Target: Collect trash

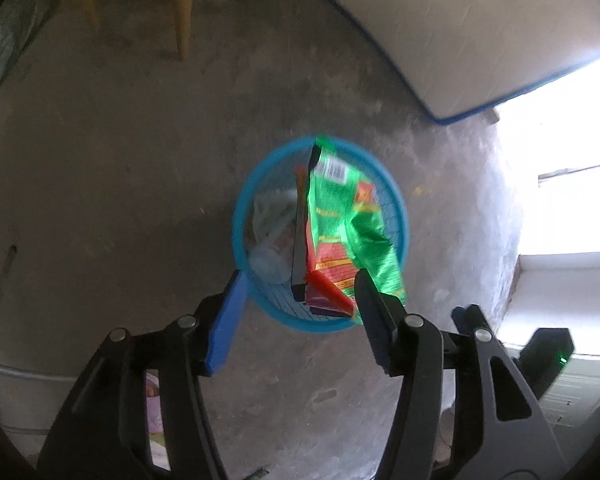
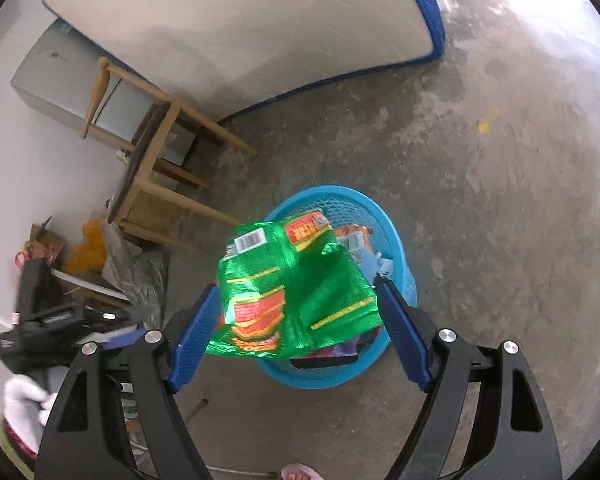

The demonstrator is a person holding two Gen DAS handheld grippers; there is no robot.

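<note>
Green foil catches the light first — a crinkled snack wrapper (image 2: 296, 292) hangs over the blue basket (image 2: 396, 280), which stands on the bare concrete floor (image 2: 500, 160). In the right wrist view the wrapper sits between the right gripper (image 2: 296, 328) and the basket, its barcode end toward 11 o'clock. The jaws are spread wide, and neither pad clearly touches the foil; whether it is dropping or leaning on the rim I cannot tell. The left gripper (image 1: 296, 308) hovers above the basket too, jaws apart and holding nothing. From there the wrapper (image 1: 352, 232) lies across the basket's 3 o'clock side, beside a dark flat box (image 1: 298, 248) and pale plastic scraps (image 1: 268, 236) at 9 o'clock.

The wrapper looks featherlight, limp and slick — likely to slide or flutter instead of falling straight. If it needs another grip, a pinch on a flat sealed edge should hold better than on the crumpled middle.
</note>
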